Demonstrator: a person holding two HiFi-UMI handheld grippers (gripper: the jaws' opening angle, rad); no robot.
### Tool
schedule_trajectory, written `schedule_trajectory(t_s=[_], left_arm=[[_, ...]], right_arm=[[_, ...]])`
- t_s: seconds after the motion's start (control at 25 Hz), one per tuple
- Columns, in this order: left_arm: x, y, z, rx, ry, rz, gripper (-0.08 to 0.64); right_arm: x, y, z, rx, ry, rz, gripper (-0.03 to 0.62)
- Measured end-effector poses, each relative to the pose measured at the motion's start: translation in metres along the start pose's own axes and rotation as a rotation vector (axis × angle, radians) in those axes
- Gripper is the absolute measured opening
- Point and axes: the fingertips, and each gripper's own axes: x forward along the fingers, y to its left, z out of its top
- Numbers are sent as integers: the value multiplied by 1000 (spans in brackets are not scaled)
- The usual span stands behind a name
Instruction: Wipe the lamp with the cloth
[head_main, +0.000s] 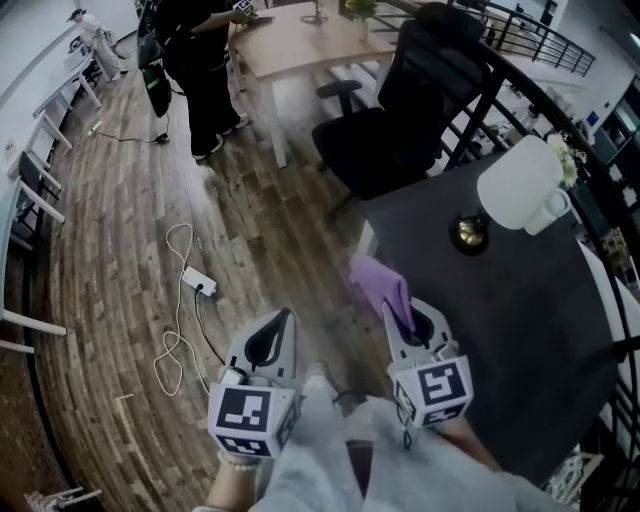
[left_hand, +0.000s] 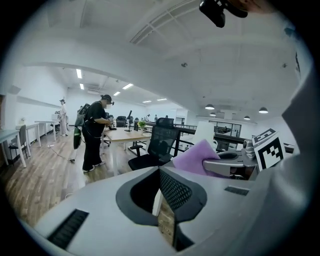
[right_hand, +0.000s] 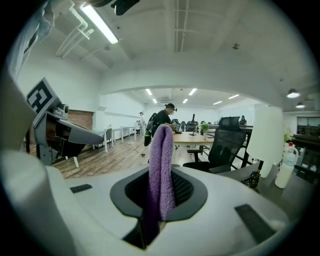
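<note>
Wooden office floor (head_main: 120, 250) lies under both tools. Right gripper (head_main: 405, 312) is clenched on a purple cloth (head_main: 378, 278), upright in its jaws, at the dark table (head_main: 520, 330) edge. Left gripper (head_main: 283, 318) beside it is pressed closed, empty. White-shaded lamp (head_main: 518, 185) stands farther along the table, well apart from the cloth.

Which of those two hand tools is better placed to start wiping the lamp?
Right. The right gripper is shut on the purple cloth and hangs at the edge of the dark table where the white-shaded lamp stands. The left gripper holds nothing and is farther from the lamp.
</note>
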Motion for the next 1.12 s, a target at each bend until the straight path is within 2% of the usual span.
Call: schedule_trajectory(t_s=[0.32, 0.64, 0.76, 0.92, 1.12], left_arm=[[42, 28, 10, 67, 13, -125, 6], [77, 14, 19, 90, 20, -253, 6], [91, 4, 26, 108, 16, -283, 6], [107, -2, 27, 100, 56, -293, 6], [138, -16, 39, 125, 29, -311, 6]], right_arm=[[28, -20, 16, 24, -28, -169, 49], [20, -54, 16, 20, -13, -320, 49], [18, -69, 15, 3, -4, -354, 49], [17, -97, 16, -1, 8, -402, 49], [21, -135, 19, -20, 1, -438, 49]])
